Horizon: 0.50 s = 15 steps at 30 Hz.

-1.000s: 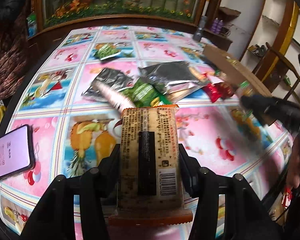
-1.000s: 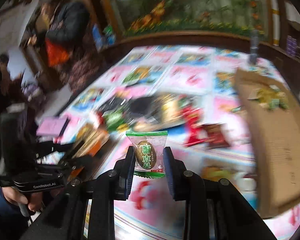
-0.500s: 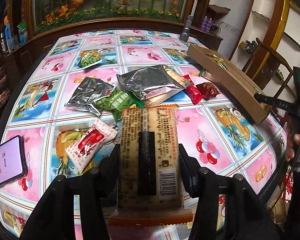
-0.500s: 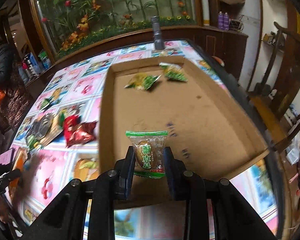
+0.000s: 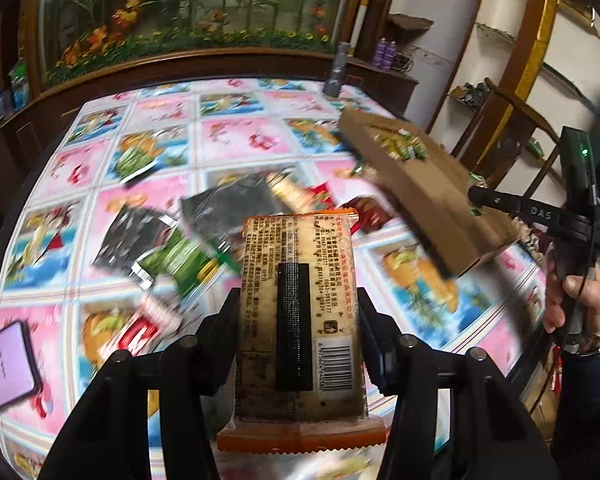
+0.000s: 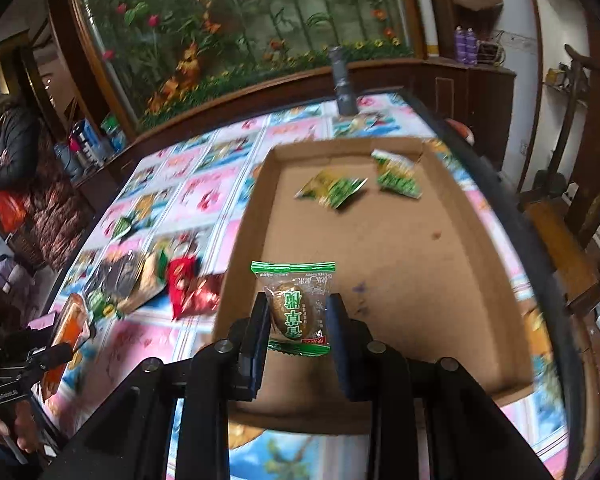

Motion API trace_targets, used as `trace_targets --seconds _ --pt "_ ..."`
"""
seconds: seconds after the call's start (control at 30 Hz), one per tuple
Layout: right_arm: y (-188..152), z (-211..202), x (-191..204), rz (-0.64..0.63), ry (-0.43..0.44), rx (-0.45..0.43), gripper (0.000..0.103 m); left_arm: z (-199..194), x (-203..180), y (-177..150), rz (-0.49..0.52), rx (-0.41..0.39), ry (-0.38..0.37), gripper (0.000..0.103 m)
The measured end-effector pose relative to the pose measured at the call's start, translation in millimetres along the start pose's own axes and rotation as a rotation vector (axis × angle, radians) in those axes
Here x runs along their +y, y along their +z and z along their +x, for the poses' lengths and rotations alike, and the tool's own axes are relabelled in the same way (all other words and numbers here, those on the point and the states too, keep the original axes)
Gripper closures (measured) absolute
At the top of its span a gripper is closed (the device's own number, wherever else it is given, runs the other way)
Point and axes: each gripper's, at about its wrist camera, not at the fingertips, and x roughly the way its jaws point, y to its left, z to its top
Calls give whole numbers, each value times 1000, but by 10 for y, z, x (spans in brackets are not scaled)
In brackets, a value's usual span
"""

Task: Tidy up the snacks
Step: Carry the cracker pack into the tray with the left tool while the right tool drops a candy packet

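My left gripper (image 5: 298, 320) is shut on a long orange-edged cracker pack (image 5: 296, 312), held above the table. Beyond it lies a loose pile of snack packs: black foil (image 5: 134, 236), green (image 5: 180, 258), red and white (image 5: 144, 326). My right gripper (image 6: 296, 318) is shut on a small green-edged wrapped snack (image 6: 294, 306) and hangs over the near end of a shallow cardboard box (image 6: 412, 264). Two green-yellow packets (image 6: 332, 188) (image 6: 396, 174) lie at the box's far end. That box (image 5: 424, 192) stands right of the pile in the left wrist view.
The table carries a pink and blue fruit-print cloth (image 5: 228, 136). A phone (image 5: 4, 364) lies at its near left edge, a grey cylinder (image 6: 342, 80) stands at the far edge. Red packs (image 6: 188, 284) lie left of the box. A person (image 6: 12, 148) stands far left; wooden chairs sit at the right.
My right gripper swung right from over the snack pile to above the box, still holding its snack. My left gripper rose and drifted with the cracker pack, bringing the box and right hand closer into view.
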Motion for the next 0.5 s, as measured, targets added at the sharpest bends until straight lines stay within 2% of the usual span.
trace_targets --seconds 0.5 --pt "332 24 -343 58 15 -33 73 331 -592 729 52 -34 -95 51"
